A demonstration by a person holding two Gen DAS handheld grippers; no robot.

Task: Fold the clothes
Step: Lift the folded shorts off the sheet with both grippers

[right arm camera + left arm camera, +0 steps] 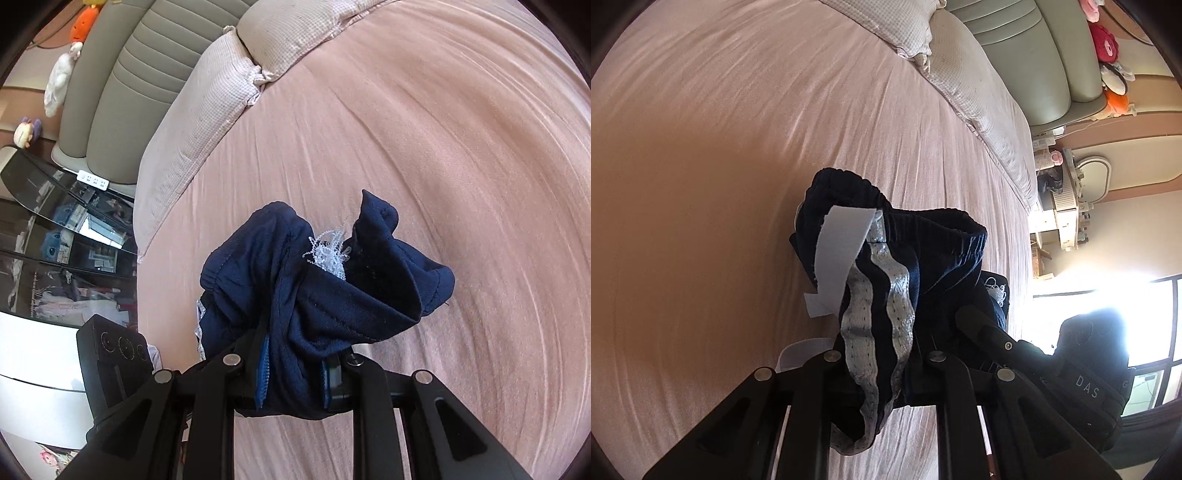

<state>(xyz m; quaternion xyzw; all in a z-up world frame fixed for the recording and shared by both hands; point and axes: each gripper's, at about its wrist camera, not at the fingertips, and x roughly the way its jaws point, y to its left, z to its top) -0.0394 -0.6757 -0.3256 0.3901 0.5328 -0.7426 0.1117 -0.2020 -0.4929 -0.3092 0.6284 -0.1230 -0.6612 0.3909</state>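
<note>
A dark navy garment [923,251] with two silver side stripes [897,295], an elastic waistband and a white label [842,251] hangs bunched above the pink bed. My left gripper [882,369] is shut on its striped side. The right gripper's finger [982,325] reaches into the cloth from the right. In the right wrist view the same navy garment [332,295] is crumpled, with loose white threads [328,254] showing. My right gripper [295,373] is shut on a fold of it, and cloth fills the gap between its blue pads [262,369]. The left gripper's body [110,354] shows at lower left.
The pink bed sheet [701,184] spreads wide beneath both grippers. A pale quilted pillow [979,110] lies along the padded headboard [1034,55], with plush toys [1104,37] above. A bright window [1108,314] and a dark glass cabinet [55,221] stand beside the bed.
</note>
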